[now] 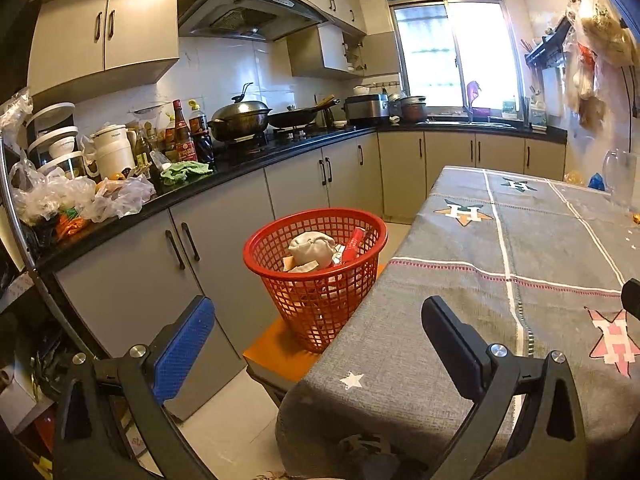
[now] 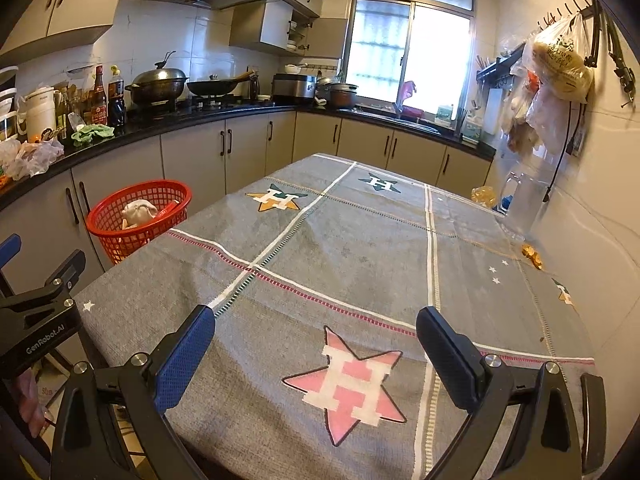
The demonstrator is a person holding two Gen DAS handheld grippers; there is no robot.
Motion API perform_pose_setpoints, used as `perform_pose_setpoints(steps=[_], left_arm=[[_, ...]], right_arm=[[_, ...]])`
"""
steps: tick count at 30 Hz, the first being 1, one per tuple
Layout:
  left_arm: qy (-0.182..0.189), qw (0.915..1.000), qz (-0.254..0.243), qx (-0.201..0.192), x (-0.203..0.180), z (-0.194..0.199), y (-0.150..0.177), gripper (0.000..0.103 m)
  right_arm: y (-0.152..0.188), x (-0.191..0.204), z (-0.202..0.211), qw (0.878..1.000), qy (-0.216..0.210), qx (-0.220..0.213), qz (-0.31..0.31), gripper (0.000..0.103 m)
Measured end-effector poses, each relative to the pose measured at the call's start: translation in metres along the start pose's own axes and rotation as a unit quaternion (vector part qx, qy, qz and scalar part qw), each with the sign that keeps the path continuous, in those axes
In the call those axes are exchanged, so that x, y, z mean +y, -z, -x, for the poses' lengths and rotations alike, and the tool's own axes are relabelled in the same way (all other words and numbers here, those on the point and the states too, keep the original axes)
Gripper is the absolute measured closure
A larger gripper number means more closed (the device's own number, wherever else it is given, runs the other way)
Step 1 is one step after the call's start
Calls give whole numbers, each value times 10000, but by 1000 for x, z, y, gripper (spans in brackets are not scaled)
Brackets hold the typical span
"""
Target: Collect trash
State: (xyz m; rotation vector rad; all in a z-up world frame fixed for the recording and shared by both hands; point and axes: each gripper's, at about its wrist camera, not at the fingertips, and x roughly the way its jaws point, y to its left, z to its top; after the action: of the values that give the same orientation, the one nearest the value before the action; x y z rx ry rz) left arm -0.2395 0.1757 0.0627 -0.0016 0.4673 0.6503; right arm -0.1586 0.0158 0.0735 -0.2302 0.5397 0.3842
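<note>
A red mesh basket (image 1: 316, 276) stands on an orange stool (image 1: 276, 354) beside the table; it holds a crumpled white wad (image 1: 312, 249) and a red wrapper (image 1: 354, 243). The basket (image 2: 138, 220) also shows left of the table in the right wrist view. My left gripper (image 1: 320, 316) is open, empty, at the table's near left corner, short of the basket. My right gripper (image 2: 316, 328) is open and empty above the grey tablecloth (image 2: 340, 248). Small orange scraps (image 2: 532, 257) lie near the wall at the table's right edge. The left gripper's body (image 2: 44, 304) appears at the left.
A black counter (image 1: 240, 168) with bottles, pots and plastic bags runs along the left and back walls. A clear jug (image 2: 520, 208) and yellow and blue items (image 2: 486, 196) sit at the table's far right. Bags (image 2: 552, 68) hang from wall hooks on the right.
</note>
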Motion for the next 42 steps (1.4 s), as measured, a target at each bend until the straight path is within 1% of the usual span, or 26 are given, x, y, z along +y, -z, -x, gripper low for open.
perform_pose_setpoints(steps=[13, 24, 42], left_arm=[[15, 9999, -27, 99, 2, -5, 3, 0], [38, 9999, -123, 81, 0, -5, 6, 0], [6, 9999, -146, 73, 0, -6, 6, 0]], right_arm=[[0, 3, -3, 9999, -59, 103, 34, 1], [1, 2, -6, 9998, -69, 159, 21, 1], [6, 5, -11, 9997, -97, 230, 58, 1]])
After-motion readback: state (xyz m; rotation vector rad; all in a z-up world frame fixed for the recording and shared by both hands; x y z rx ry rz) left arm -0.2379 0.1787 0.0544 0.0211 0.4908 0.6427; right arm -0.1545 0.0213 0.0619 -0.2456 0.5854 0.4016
